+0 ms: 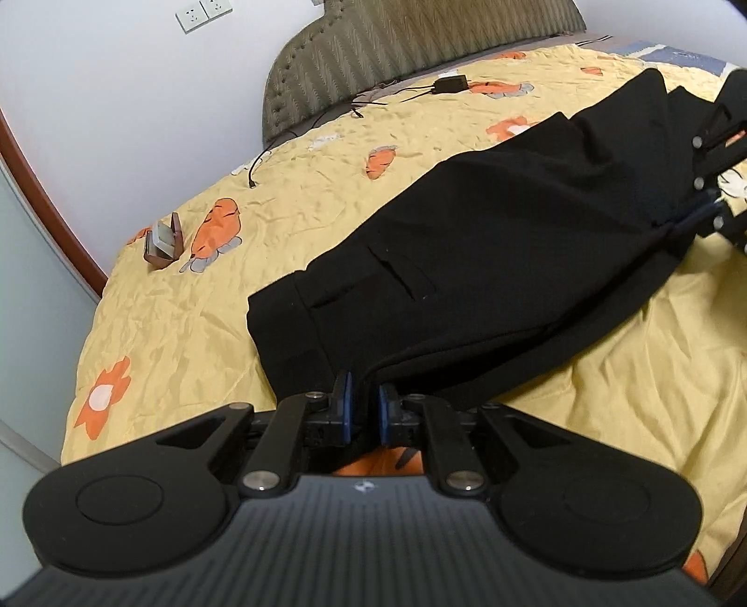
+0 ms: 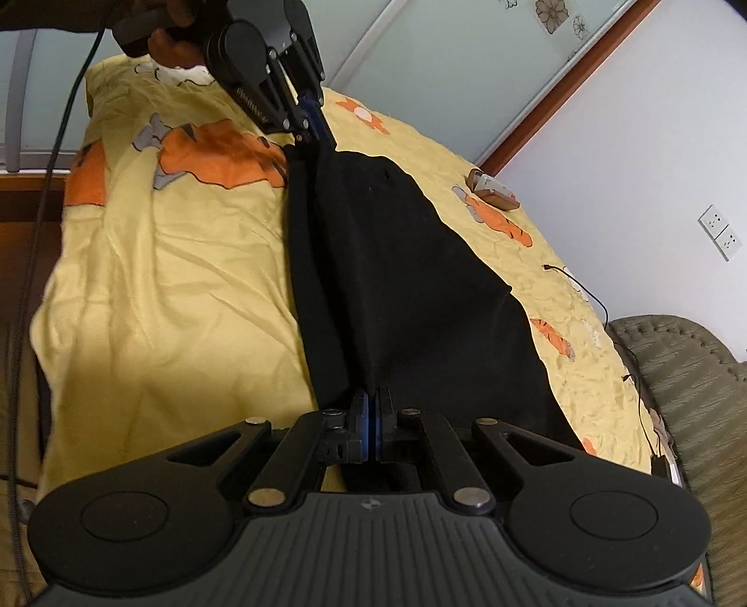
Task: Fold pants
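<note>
Black pants lie stretched across a yellow bedspread, folded lengthwise, back pocket slits showing near the waistband. My left gripper is shut on the waistband end, blue pads pinching the cloth. My right gripper is shut on the leg end of the pants. In the left wrist view the right gripper shows at the far right, on the cloth. In the right wrist view the left gripper shows at the top, holding the far end. The cloth hangs slightly taut between them.
A small brown case lies on the bedspread at the left. A black charger with cable lies near the grey-green padded headboard. A white wall with sockets stands behind. The bed edge drops at the left.
</note>
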Demonstrator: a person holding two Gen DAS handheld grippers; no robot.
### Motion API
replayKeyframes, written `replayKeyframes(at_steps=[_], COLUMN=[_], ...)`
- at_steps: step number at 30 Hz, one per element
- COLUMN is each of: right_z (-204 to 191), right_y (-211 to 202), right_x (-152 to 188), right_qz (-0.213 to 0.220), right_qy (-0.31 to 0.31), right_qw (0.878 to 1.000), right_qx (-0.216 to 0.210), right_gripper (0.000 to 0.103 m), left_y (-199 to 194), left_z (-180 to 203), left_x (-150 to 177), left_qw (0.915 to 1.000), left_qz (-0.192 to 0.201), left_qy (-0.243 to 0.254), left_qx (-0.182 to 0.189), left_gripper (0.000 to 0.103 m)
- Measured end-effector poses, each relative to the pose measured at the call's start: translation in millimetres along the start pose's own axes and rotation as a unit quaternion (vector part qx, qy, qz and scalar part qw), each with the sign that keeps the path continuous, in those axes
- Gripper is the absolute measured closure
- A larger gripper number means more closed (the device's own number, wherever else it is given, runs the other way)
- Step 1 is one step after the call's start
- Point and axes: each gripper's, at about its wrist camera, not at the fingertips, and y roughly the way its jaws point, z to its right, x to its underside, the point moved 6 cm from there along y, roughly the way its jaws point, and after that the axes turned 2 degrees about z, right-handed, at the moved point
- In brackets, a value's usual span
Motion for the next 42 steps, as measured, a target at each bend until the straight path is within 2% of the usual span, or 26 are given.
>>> replayKeyframes(at_steps=[6,8,10,12,13,15,18,20,22,23,24,27,29,31,33,36,37,39,42], right_z=[-9.1,-12.4,-12.4,-13.0,-12.0,2.5,31.6,37.2,28.0,21.0,17.3,22.3,34.1,48.2,67.6,102.5,114.6,138.2,171.6], right_y=[-1.8,4.0,0.4,-13.8,-24.6,-41.8,-42.6,-23.8,-3.4,1.7,-1.3,-23.7,-43.1,-61.6,-81.1,-111.5,-121.4,-138.7,-157.8], right_x=[2.3,4.6,4.7,3.5,2.6,-0.2,3.5,15.3,27.9,32.8,33.3,32.8,43.0,62.9,93.9,151.4,172.0,210.1,260.8], right_qz=[-0.006,-0.029,-0.022,-0.020,-0.006,0.021,0.051,0.022,-0.015,-0.025,-0.016,0.001,0.006,-0.004,-0.019,-0.038,-0.041,-0.034,-0.023], right_qy=[0.009,0.016,0.014,0.007,0.011,0.064,0.161,0.188,0.189,0.178,0.166,0.185,0.214,0.240,0.278,0.369,0.408,0.483,0.565], right_qw=[1.000,0.999,0.999,0.999,0.999,0.996,0.986,0.982,0.982,0.984,0.986,0.982,0.975,0.966,0.951,0.911,0.891,0.849,0.793], right_qx=[-0.018,-0.032,-0.021,-0.035,-0.043,-0.053,-0.017,0.002,-0.010,-0.007,0.005,0.026,0.057,0.096,0.135,0.182,0.195,0.210,0.229], right_gripper=[0.101,0.098,0.096,0.090,0.090,0.090,0.090,0.090,0.090,0.090,0.090,0.090,0.090,0.090,0.090,0.090,0.090,0.090,0.089], left_y=[2.5,1.2,-3.7,-12.9,-18.1,-28.1,-38.3,-38.9,-34.4,-31.3,-26.0,5.8,27.0,40.5,37.5,22.6,17.0,10.7,10.1], left_z=[1.5,3.7,4.3,3.3,2.8,2.6,0.3,0.3,6.4,12.4,18.9,48.7,68.6,81.1,89.4,103.1,114.0,135.7,179.9], left_x=[4.0,5.0,6.1,8.8,11.0,12.7,-1.7,-22.5,-46.2,-57.6,-67.5,-83.8,-79.7,-70.5,-72.3,-96.9,-111.5,-135.2,-167.3], left_qw=[0.9999,0.9997,0.9997,0.9997,0.9997,0.9996,0.9999,0.9982,0.9952,0.9938,0.9924,0.9930,0.9958,0.9970,0.9970,0.9950,0.9949,0.9938,0.9890], left_qz=[-0.010,-0.014,-0.015,-0.016,-0.016,-0.015,0.005,0.027,0.052,0.062,0.070,0.047,0.014,-0.014,-0.008,0.030,0.045,0.070,0.097], left_qy=[0.009,0.013,0.010,0.014,0.018,0.025,-0.011,-0.053,-0.082,-0.092,-0.100,-0.105,-0.086,-0.072,-0.075,-0.090,-0.083,-0.067,-0.045], left_qx=[0.008,0.014,0.015,0.008,0.000,-0.004,0.000,0.007,0.007,0.011,0.014,0.026,0.029,0.025,0.014,0.030,0.036,0.055,0.102], left_gripper=[0.090,0.088,0.081,0.049,0.046,0.046,0.046,0.046,0.046,0.045,0.042,0.041,0.041,0.045,0.050,0.046,0.044,0.033,0.027])
